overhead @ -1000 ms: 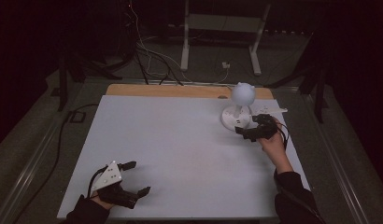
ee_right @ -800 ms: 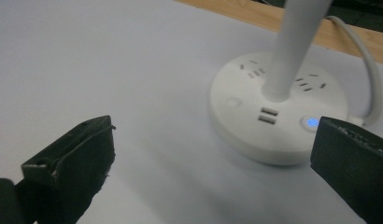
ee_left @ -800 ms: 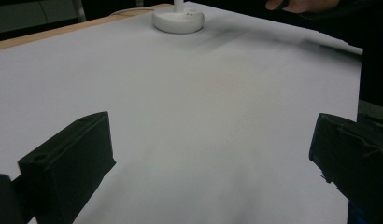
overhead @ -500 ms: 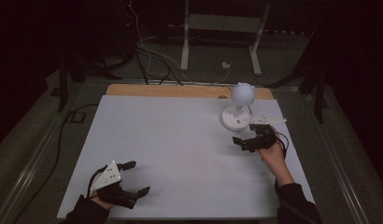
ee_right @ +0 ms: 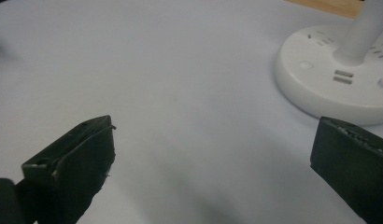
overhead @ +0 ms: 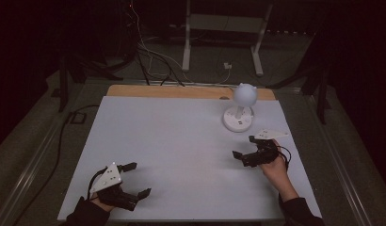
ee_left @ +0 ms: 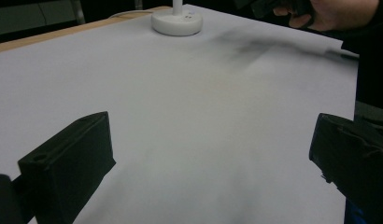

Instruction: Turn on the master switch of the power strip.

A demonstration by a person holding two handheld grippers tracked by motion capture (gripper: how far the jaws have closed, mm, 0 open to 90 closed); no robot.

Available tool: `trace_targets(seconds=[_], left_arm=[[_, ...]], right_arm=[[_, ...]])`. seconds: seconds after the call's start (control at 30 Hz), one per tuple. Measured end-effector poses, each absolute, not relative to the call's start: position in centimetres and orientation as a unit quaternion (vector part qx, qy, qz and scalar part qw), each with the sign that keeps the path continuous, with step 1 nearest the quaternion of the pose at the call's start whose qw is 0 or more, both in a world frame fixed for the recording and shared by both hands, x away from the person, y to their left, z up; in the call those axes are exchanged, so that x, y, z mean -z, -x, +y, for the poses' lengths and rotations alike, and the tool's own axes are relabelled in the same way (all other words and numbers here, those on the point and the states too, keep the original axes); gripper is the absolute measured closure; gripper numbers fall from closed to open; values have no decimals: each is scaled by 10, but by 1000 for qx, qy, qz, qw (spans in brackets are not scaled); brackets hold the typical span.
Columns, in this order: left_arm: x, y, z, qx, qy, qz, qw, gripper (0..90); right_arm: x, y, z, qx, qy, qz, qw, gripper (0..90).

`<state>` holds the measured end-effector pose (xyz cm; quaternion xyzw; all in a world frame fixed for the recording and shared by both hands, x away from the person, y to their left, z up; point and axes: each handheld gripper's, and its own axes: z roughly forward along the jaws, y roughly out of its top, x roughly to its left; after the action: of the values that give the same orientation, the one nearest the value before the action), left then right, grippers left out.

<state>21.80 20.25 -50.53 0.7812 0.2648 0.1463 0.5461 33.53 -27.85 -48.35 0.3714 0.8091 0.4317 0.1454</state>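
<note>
Lamp (overhead: 240, 109): standing far right on the tabletop (overhead: 181, 155), untouched. Right gripper (overhead: 244, 147): jaws wide open and empty, pulling back toward the near edge, now apart from the lamp base; likely released. Left gripper (overhead: 137, 179): resting near left, jaws wide open, empty.

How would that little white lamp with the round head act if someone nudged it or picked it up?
The white lamp would probably slide rather than tip if nudged low: its round base is broad and flat on the smooth white table. Pushed at the globe head, it seems more apt to rock, since that sits high on a thin stem. The glossy plastic looks hard and possibly slippery.
</note>
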Motion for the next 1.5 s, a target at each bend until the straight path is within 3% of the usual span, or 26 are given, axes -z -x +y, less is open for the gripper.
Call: trace_targets(seconds=[0.73, 1.5], left_arm=[[505, -217, 202, -147, -782, 261, 546, 3], [505, -217, 201, -147, -785, 262, 542, 3]], right_arm=[[506, -280, -284, -414, -348, 824, 166, 0], [525, -245, -336, -383, -377, 823, 181, 0]])
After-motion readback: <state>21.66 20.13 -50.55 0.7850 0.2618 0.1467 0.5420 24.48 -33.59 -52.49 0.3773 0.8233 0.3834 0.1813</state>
